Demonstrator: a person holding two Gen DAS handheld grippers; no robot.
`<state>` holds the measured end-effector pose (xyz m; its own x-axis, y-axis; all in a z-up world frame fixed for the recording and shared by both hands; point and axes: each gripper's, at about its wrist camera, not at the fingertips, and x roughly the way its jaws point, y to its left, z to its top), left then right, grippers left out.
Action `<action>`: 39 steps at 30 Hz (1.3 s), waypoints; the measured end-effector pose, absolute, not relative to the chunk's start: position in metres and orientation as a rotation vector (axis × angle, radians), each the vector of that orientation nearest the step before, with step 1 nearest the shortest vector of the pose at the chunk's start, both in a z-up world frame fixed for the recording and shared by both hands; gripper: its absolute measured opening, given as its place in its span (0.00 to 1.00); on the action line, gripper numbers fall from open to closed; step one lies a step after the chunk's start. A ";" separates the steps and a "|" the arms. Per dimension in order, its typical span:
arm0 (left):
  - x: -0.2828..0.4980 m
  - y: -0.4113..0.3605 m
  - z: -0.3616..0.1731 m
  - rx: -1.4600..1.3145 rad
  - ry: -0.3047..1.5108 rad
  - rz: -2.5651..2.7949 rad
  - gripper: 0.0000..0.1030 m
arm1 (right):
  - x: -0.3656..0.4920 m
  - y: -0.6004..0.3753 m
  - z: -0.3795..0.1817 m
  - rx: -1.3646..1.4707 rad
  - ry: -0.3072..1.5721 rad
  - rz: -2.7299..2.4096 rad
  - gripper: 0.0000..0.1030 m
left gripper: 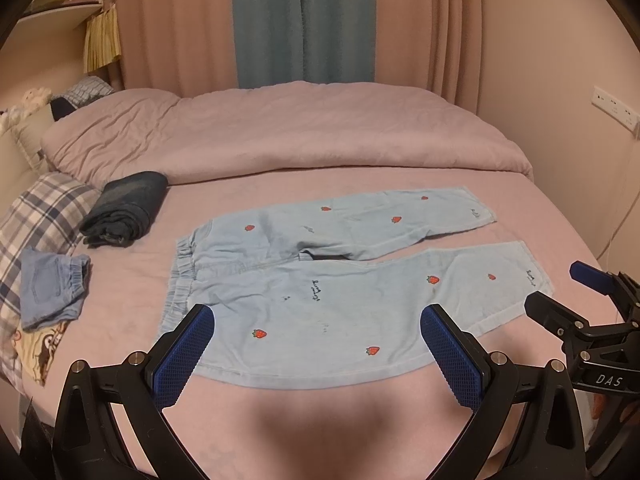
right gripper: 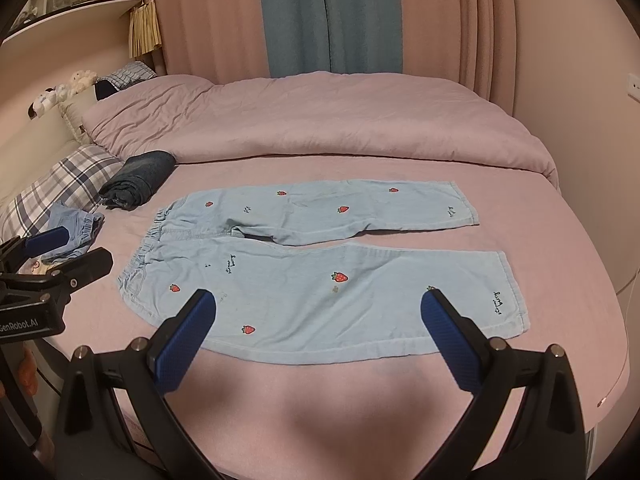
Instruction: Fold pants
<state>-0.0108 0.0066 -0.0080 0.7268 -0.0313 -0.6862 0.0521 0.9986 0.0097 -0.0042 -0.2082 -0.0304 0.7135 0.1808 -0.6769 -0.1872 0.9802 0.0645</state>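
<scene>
Far left on pink bed (left gripper: 132, 300): plaid pillow (left gripper: 44, 216), small blue shorts (left gripper: 52, 288), folded dark jeans (left gripper: 128, 210). Centre: light blue strawberry pants (left gripper: 320, 280) spread flat, waistband left, legs right. Left gripper (left gripper: 316, 320) jaws wide apart, empty, above near leg. Right gripper (right gripper: 318, 306) likewise wide, empty.

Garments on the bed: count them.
3: strawberry pants spread flat mid-bed; dark folded garment beyond their waistband; small blue garment by the plaid pillow. Others may be hidden.
</scene>
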 end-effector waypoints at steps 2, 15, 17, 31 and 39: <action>-0.010 0.006 -0.008 0.028 0.758 -0.048 0.99 | -0.004 -0.208 -0.031 -0.008 0.752 0.204 1.00; -0.010 0.009 -0.008 0.022 0.766 -0.053 1.00 | -0.003 -0.208 -0.033 -0.011 0.758 0.206 1.00; -0.010 0.008 -0.008 0.022 0.768 -0.053 1.00 | -0.003 -0.209 -0.033 -0.012 0.759 0.206 1.00; -0.009 0.009 -0.010 0.017 0.776 -0.050 1.00 | -0.003 -0.208 -0.034 -0.010 0.761 0.206 1.00; -0.003 0.017 -0.020 -0.010 0.811 -0.038 1.00 | 0.001 -0.209 -0.043 -0.003 0.781 0.205 1.00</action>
